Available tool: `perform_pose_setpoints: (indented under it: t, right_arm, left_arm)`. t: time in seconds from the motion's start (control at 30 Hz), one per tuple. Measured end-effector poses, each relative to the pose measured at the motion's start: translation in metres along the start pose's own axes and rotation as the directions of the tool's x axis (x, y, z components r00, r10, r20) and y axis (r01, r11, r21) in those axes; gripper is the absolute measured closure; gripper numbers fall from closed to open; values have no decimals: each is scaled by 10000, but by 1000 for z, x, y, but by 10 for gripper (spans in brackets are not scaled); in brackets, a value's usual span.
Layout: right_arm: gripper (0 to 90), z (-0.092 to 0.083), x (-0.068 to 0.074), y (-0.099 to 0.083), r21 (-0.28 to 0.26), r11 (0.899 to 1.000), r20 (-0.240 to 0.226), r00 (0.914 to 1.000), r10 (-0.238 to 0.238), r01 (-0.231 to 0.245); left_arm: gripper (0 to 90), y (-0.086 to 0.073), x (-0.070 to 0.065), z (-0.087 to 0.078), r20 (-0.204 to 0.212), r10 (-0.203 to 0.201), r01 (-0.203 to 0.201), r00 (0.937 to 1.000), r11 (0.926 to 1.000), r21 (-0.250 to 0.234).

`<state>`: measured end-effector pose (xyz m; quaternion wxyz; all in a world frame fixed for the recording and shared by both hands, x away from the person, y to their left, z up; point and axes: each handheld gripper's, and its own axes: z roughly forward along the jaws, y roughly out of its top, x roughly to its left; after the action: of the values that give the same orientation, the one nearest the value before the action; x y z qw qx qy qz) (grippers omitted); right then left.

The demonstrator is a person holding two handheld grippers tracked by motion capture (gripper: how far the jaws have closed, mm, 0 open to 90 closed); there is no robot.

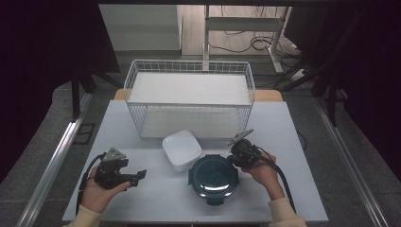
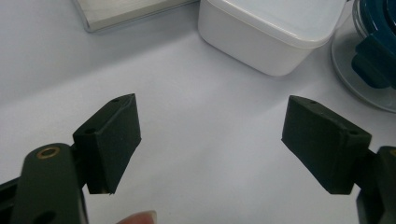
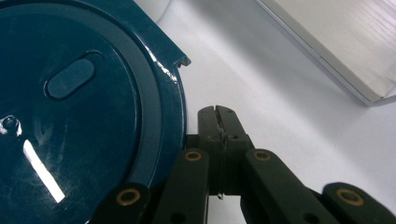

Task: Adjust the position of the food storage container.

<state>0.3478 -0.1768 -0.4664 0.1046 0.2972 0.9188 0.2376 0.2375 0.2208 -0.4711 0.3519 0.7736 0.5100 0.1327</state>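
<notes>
Working the round dark-teal lidded container (image 1: 213,178), which sits near the table's (image 1: 302,179) front edge and serves as the landmark here. White square tub (image 1: 182,149) touches or nearly touches its far-left side; wire basket (image 1: 189,97) stands well beyond it.

Right gripper (image 3: 219,114): jaws fully closed, pad against pad, nothing between them. Tip rests just off the container's right rim, beside the lid's edge and below the latch tab (image 3: 180,59) in the right gripper view. In the high view the same gripper (image 1: 242,153) sits at the container's upper right.

Left gripper (image 2: 210,144): jaws wide apart, empty, hovering over bare table left of the container, both tub and container ahead of it.

Judgement: step looks like prying or nudging a lid latch with the closed tip. To do it well:
- get the tip under the tab, not against the smooth rim, or it will skate off
- steady the container with the left gripper first; glossy lid, light body, likely to slide toward the tub
- push slow, short stroke

Writing: none readable. Lid carries an oval moulded plug (image 3: 71,78), no brand or label visible. Tub is plain.
</notes>
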Motion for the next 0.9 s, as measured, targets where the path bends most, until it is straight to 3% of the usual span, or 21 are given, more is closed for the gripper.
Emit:
perform_pose_setpoints:
  t: [0.3,0.9]
  right_arm:
    - [899,-1,7,0,101,9999,-34,9999,-99,99]
    - [899,1,32,5,116,9968,-685,9946,-776,786]
  left_arm:
    - [190,0,-2,4,8,81,-81,10000,9999,132]
    - [190,-1,-3,6,51,160,-161,9999,9997,199]
